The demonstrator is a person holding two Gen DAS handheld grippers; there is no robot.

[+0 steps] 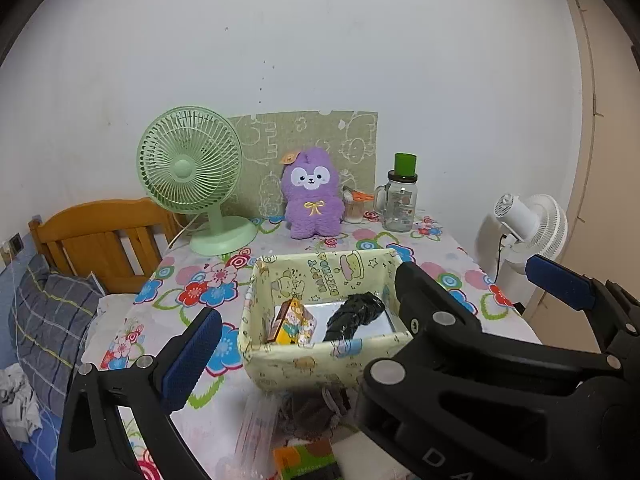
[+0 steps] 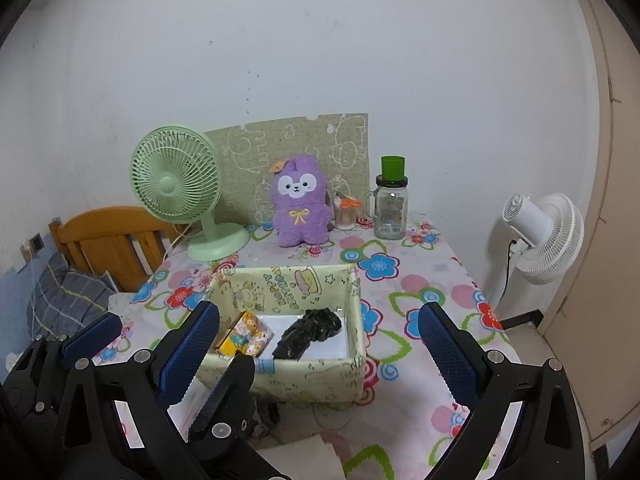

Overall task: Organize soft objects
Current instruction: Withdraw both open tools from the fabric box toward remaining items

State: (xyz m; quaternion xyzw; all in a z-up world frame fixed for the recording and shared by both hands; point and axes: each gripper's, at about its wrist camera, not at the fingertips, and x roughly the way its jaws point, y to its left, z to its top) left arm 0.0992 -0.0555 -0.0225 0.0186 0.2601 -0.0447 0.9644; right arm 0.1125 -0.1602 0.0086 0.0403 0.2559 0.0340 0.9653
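Note:
A pale yellow cartoon-print fabric box sits mid-table. Inside lie a black crumpled soft item and a yellow cartoon packet. A purple plush toy stands at the back. My left gripper is open and empty, near the box front. My right gripper is open and empty, its jaws either side of the box. The left gripper's fingers show at the lower left of the right wrist view.
A green desk fan, a glass jar with green lid and a small cup stand at the back. Dark crumpled items and packets lie near the front edge. A white fan stands right of the table.

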